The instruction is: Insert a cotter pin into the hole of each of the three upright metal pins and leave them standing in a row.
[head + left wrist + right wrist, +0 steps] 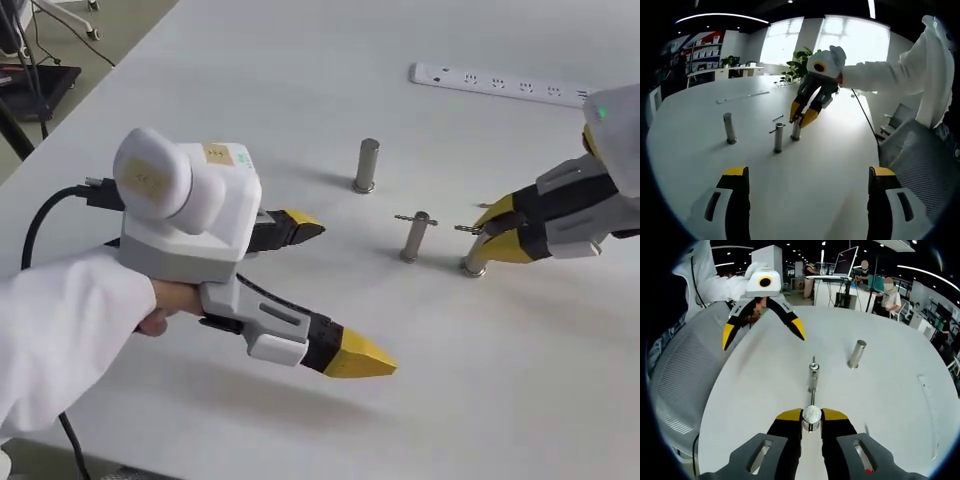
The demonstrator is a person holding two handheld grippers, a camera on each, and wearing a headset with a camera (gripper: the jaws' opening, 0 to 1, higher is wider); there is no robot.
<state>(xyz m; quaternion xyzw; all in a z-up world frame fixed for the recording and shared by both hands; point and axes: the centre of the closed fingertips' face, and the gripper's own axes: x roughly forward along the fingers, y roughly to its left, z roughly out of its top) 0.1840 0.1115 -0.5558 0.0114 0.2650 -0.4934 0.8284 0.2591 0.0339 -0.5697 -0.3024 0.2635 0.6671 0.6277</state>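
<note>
Three upright metal pins stand in a row on the white table point(300, 100). The far pin point(367, 165) point(857, 354) point(729, 128) is bare. A cotter pin point(415, 217) crosses the top of the middle pin point(414, 240) point(813, 377) point(778, 137). My right gripper point(490, 238) point(811, 415) is shut on the near pin point(474, 264) point(811, 416) point(796, 129), and a cotter pin's end point(467, 229) sticks out by its tips. My left gripper point(340, 290) point(807, 172) hovers open left of the row, holding nothing.
A white power strip point(500, 82) point(742, 96) lies at the table's far side. A small loose cotter pin point(777, 118) lies beyond the row. A mesh chair point(920, 155) stands off the table edge. People stand at desks point(875, 280) in the background.
</note>
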